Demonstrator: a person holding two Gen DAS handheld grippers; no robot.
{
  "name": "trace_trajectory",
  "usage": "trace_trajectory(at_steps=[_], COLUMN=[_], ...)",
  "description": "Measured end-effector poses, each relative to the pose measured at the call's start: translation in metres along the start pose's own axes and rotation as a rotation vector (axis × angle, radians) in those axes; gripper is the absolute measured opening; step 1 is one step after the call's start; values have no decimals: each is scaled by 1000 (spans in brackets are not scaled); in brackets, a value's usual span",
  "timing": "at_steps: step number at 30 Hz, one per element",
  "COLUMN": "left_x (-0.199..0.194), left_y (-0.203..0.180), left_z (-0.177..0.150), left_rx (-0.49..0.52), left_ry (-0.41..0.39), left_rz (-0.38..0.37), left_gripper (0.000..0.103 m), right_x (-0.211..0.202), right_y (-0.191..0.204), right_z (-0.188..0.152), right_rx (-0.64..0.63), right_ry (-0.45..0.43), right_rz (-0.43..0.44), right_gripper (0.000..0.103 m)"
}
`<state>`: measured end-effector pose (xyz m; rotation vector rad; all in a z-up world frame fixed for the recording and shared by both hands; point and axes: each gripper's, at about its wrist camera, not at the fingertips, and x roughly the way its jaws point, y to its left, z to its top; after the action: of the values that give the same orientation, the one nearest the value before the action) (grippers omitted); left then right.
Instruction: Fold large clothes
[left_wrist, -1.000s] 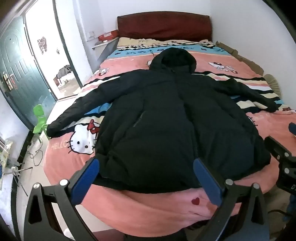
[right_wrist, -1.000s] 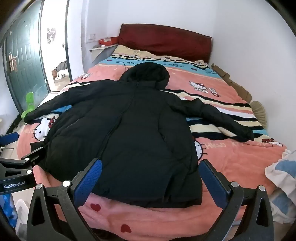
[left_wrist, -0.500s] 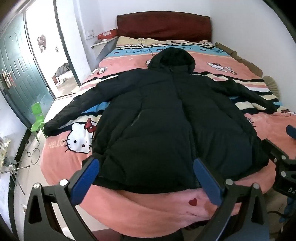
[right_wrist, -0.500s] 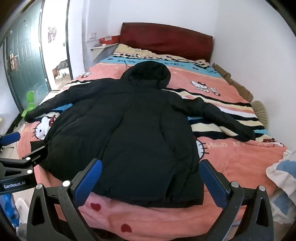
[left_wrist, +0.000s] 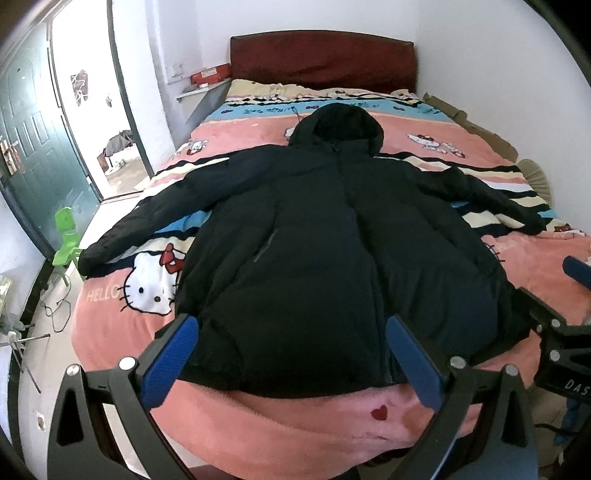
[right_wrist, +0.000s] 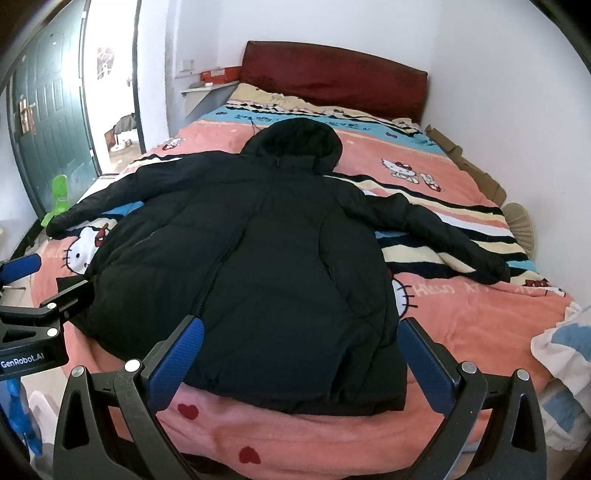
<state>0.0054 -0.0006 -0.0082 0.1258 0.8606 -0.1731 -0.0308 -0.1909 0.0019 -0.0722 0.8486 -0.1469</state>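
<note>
Nearest to me, my left gripper (left_wrist: 291, 350) has its blue fingers spread wide with nothing between them, poised over the foot of the bed; my right gripper (right_wrist: 301, 352) is just as wide apart and empty, with the left one showing at its left edge. Just beyond both lies the hem (right_wrist: 295, 398) of the black hooded puffer jacket (left_wrist: 332, 258), spread front-up on the pink cartoon blanket (left_wrist: 258, 435), zip (right_wrist: 210, 291) closed down the middle. I judge it bulky but light, soft and springy, with a slick shell that may slide and puff back after each fold, so I would pinch deep into a seam or edge, not the padded panels. Farther out, the left sleeve (left_wrist: 147, 225) reaches toward the door side and the right sleeve (right_wrist: 436, 232) toward the wall; the cuffs look the sensible first holds for bringing the sleeves across the body. Farthest, the hood (right_wrist: 291, 144) points at the dark red headboard (right_wrist: 332, 85).
</note>
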Motion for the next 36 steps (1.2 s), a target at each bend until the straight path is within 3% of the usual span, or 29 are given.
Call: trace_trajectory(at_steps=[20, 36], left_x=[12, 33], left_y=[11, 7], left_z=[1, 5], left_rx=[-21, 54], left_ry=[-4, 31], left_rz=[-60, -61], left_gripper=[103, 103], right_x=[8, 32], right_y=[7, 3], right_z=[4, 5], right_rx=[-10, 2], right_ry=[20, 63], right_rz=[-24, -21], right_gripper=[102, 102])
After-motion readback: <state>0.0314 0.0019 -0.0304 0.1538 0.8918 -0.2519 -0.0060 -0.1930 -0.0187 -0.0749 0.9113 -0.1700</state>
